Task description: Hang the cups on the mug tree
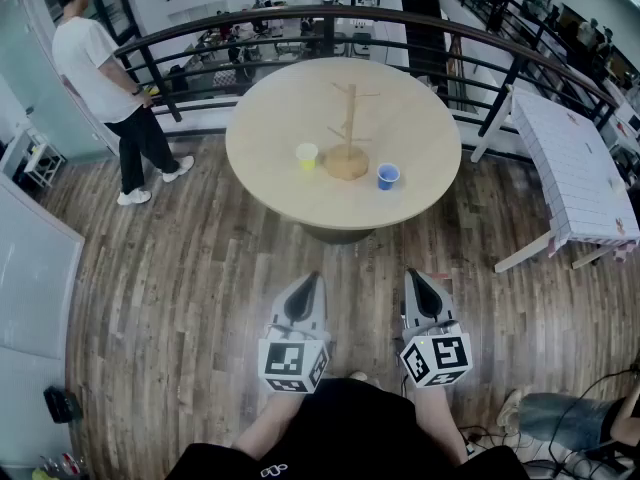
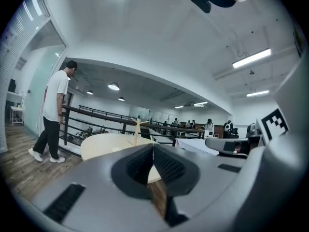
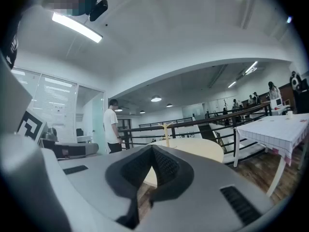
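Observation:
A wooden mug tree (image 1: 347, 133) stands in the middle of a round light-wood table (image 1: 280, 173). A yellow cup (image 1: 307, 155) sits to its left and a blue cup (image 1: 388, 176) to its right, both on the tabletop. My left gripper (image 1: 312, 283) and right gripper (image 1: 417, 279) are held side by side over the floor, well short of the table, both shut with nothing between the jaws. In the left gripper view the left gripper (image 2: 153, 148) points at the table, with the mug tree (image 2: 137, 131) beyond. The right gripper (image 3: 153, 149) faces the mug tree (image 3: 167, 131) too.
A person (image 1: 105, 78) stands at the far left beside a dark curved railing (image 1: 300, 23) behind the table. A white table with a checked cloth (image 1: 575, 173) stands to the right. Wooden floor (image 1: 190, 298) lies between me and the round table.

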Demonstrator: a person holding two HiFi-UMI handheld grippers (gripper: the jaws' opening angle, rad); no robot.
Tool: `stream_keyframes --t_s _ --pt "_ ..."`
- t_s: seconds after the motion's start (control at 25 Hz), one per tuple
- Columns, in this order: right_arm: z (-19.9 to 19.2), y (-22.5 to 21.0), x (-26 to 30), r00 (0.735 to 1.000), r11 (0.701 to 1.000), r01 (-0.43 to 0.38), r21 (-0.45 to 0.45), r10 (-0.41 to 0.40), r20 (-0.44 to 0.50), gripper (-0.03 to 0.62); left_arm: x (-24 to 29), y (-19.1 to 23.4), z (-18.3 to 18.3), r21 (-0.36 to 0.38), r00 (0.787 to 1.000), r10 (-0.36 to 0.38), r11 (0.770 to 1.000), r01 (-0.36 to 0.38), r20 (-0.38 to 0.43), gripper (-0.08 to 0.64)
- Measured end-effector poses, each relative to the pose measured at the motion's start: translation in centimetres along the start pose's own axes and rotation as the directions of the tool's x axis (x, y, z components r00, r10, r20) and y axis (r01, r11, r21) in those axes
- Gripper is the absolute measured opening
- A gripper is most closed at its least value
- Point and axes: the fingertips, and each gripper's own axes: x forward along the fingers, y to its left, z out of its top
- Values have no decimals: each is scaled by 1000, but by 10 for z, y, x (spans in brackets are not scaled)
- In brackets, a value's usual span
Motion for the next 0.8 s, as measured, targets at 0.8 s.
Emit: stream_keyframes --t_s 0.8 --pt "-2 -10 -10 1000 1000 -5 11 5 -1 0 2 -19 -4 2 1000 -25 1000 25 -11 12"
